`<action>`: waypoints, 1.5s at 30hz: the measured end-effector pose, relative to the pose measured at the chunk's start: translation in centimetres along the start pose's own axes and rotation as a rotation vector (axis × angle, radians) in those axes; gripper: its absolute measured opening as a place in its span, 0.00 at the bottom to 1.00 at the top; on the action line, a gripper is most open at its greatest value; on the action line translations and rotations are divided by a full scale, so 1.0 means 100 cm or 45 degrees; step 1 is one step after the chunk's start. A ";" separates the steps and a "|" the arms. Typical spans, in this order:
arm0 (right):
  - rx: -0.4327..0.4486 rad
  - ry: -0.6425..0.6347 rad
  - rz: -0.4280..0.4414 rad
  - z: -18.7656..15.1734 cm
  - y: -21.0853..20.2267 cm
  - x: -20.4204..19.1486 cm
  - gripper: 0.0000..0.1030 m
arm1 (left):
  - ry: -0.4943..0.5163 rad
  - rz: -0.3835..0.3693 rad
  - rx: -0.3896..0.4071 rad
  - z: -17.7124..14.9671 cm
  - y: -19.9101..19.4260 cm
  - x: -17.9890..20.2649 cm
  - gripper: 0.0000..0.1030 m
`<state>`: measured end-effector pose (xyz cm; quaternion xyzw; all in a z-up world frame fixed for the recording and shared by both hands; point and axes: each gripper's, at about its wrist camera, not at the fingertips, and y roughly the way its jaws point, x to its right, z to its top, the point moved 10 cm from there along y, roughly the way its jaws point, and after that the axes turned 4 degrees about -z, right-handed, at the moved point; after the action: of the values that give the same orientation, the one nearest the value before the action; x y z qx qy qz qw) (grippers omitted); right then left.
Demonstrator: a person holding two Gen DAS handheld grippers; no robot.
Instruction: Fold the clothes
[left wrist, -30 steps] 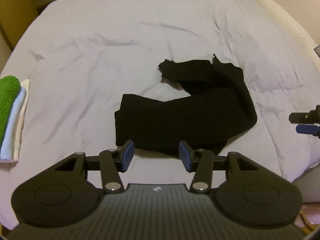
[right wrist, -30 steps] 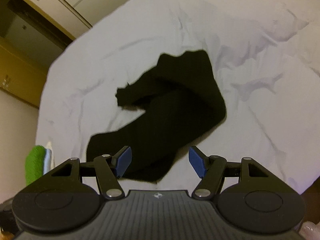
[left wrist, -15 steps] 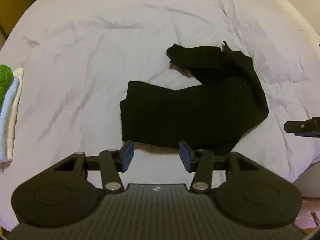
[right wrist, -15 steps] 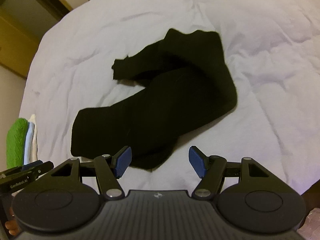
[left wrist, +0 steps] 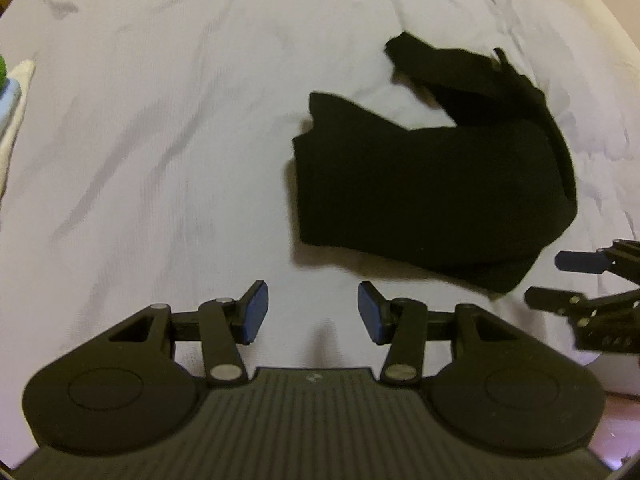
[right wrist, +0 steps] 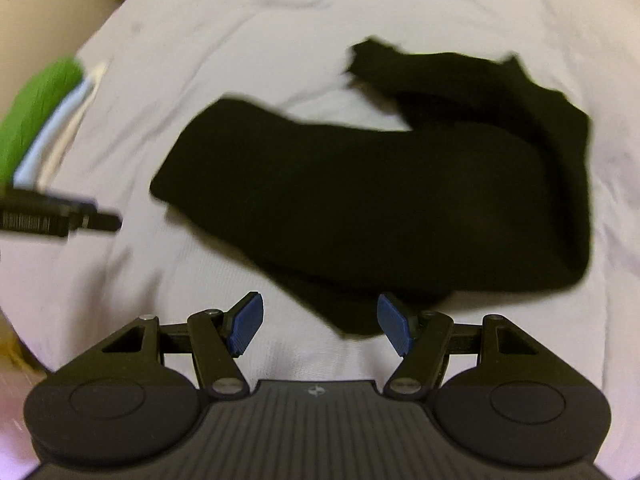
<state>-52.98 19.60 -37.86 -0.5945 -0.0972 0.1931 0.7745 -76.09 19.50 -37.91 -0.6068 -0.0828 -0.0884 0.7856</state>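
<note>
A black garment (left wrist: 432, 184) lies crumpled and bent on the white bedsheet (left wrist: 160, 120); it also shows in the right wrist view (right wrist: 400, 192). My left gripper (left wrist: 312, 312) is open and empty, over bare sheet just in front of and left of the garment's near edge. My right gripper (right wrist: 320, 324) is open and empty, its jaws on either side of the garment's near corner, which lies just beyond them. The right gripper also shows at the right edge of the left wrist view (left wrist: 560, 280).
A stack of folded cloths, green on top of pale blue and white (right wrist: 44, 120), lies at the bed's left edge; its edge shows in the left wrist view (left wrist: 12, 92). The left gripper shows at the left of the right wrist view (right wrist: 60, 220). The bed's edge falls away at right.
Both grippers have moved forward and lower toward the garment. The left one has shifted left of it. The right one has closed in on the garment's near corner. Both stay open.
</note>
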 end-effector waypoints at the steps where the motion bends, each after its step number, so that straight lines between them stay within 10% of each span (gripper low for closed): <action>1: -0.011 -0.029 -0.010 -0.001 0.007 -0.004 0.64 | 0.000 0.002 -0.009 -0.001 0.004 -0.002 0.43; 22: 0.115 -0.472 -0.235 -0.011 0.050 -0.021 0.63 | 0.022 0.020 -0.081 -0.007 0.037 0.005 0.44; 24: 0.150 -0.563 -0.259 -0.012 0.055 -0.025 0.43 | 0.022 0.029 -0.093 -0.008 0.039 0.004 0.44; 26: 0.200 -0.543 -0.211 -0.009 0.048 -0.022 0.01 | 0.025 0.031 -0.094 -0.009 0.038 0.005 0.44; 29: 0.276 -0.403 -0.129 -0.002 0.026 -0.005 0.00 | 0.037 0.028 -0.086 -0.009 0.036 0.009 0.44; 38: 0.193 -0.034 -0.345 -0.028 -0.011 0.122 0.00 | 0.096 0.000 -0.060 -0.005 0.035 0.027 0.44; 45: 0.215 -0.299 -0.241 -0.027 0.003 0.051 0.42 | 0.102 0.001 -0.072 -0.011 0.031 0.017 0.44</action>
<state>-47.38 19.37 -39.26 -0.4889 -0.2258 0.1949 0.8198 -73.68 19.15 -40.71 -0.6249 -0.0484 -0.1148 0.7707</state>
